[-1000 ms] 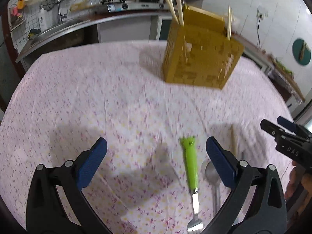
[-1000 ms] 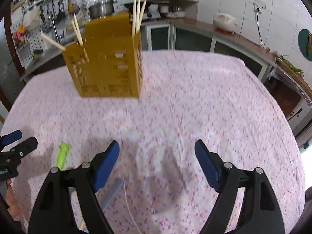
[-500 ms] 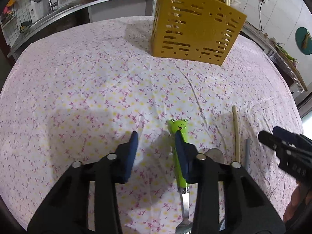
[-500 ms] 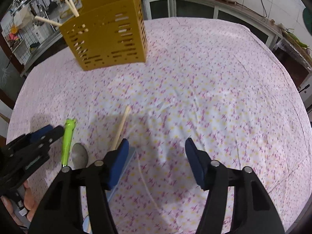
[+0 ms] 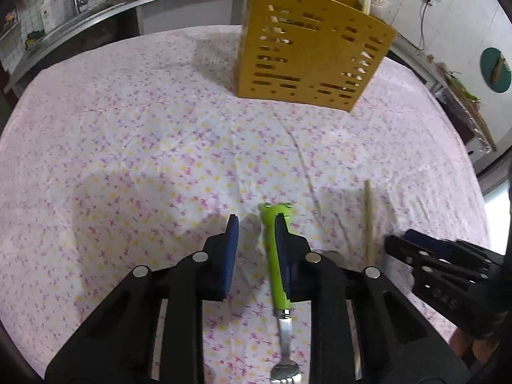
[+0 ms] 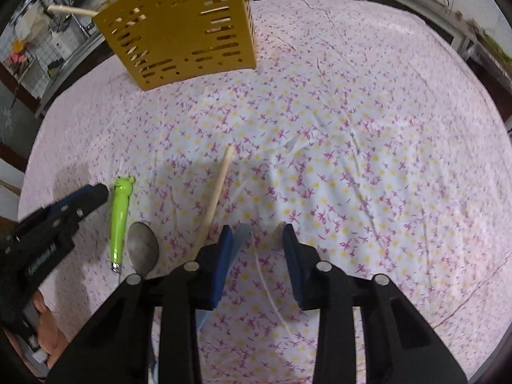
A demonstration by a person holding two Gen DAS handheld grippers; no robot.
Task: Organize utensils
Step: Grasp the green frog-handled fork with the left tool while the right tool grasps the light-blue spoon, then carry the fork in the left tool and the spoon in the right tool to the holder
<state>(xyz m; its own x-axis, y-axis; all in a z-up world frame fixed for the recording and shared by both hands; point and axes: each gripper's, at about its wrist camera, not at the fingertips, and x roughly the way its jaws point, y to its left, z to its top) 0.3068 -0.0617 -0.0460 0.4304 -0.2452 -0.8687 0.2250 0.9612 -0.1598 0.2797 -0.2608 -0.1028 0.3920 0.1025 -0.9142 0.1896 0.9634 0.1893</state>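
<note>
A green-handled fork (image 5: 274,256) lies on the flowered tablecloth (image 5: 134,147); it also shows in the right wrist view (image 6: 120,217). My left gripper (image 5: 254,224) is low over its handle, jaws narrowed but apart, the right pad touching the handle. A metal spoon (image 6: 143,245), a wooden chopstick (image 6: 216,192) and a grey-blue utensil (image 6: 238,240) lie nearby. My right gripper (image 6: 257,233) is partly open above the cloth, its left finger over the grey-blue utensil. The yellow slotted holder (image 5: 310,54) stands at the back with chopsticks in it.
A kitchen counter with a stove and sink (image 5: 96,9) runs behind the table. The table's right edge (image 5: 473,166) drops off near a cabinet. A thin white thread (image 6: 272,291) lies on the cloth between the right fingers.
Both grippers have come down toward the table and narrowed their jaws. The left one has moved onto the green fork handle; the right one has settled over the grey-blue utensil.
</note>
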